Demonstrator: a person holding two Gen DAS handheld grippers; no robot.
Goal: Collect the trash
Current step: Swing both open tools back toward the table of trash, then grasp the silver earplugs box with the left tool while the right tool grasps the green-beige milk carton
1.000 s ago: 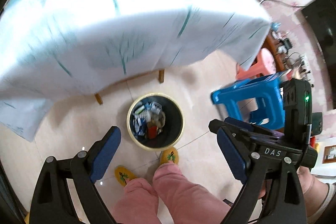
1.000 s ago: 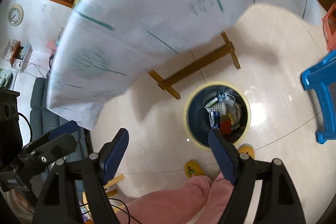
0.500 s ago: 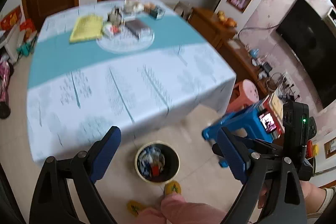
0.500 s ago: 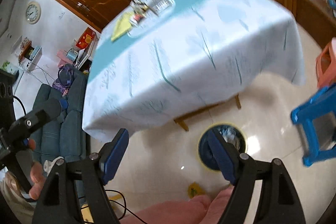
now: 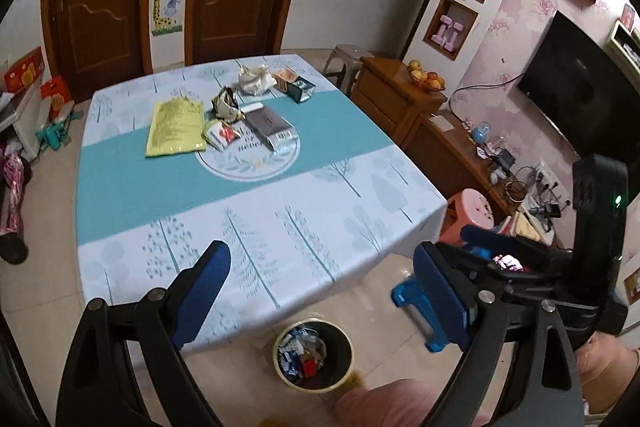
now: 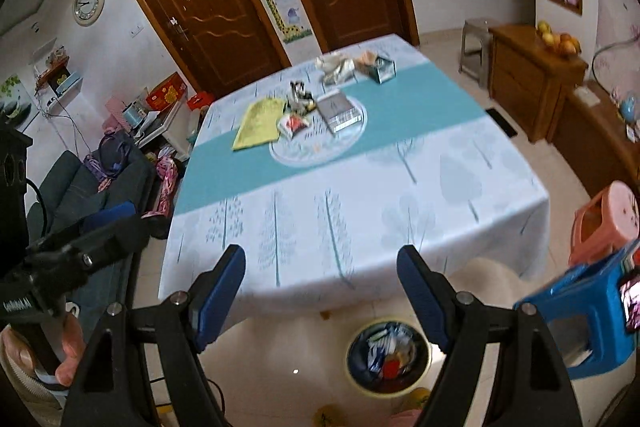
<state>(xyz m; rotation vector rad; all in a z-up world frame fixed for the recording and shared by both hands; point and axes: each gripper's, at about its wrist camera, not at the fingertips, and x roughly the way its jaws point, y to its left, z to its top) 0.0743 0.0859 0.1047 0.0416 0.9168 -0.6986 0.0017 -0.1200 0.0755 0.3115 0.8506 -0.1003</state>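
Held both grippers, left [image 5: 320, 291] and right [image 6: 320, 287], spread and empty above the bin [image 5: 313, 357], facing wrappers [image 5: 222, 133] left on the table [image 5: 280, 219].

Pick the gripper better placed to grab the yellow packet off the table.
Left, probably. The yellow packet lies toward the table's left side, nearer the left gripper. Both it and the right gripper are open and empty.

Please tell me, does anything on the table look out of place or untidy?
Yes. Loose wrappers lie scattered at the far part of the table: a yellow packet, a crumpled foil wrapper, a grey pouch and a white crumpled bag. The bin on the floor already holds trash.
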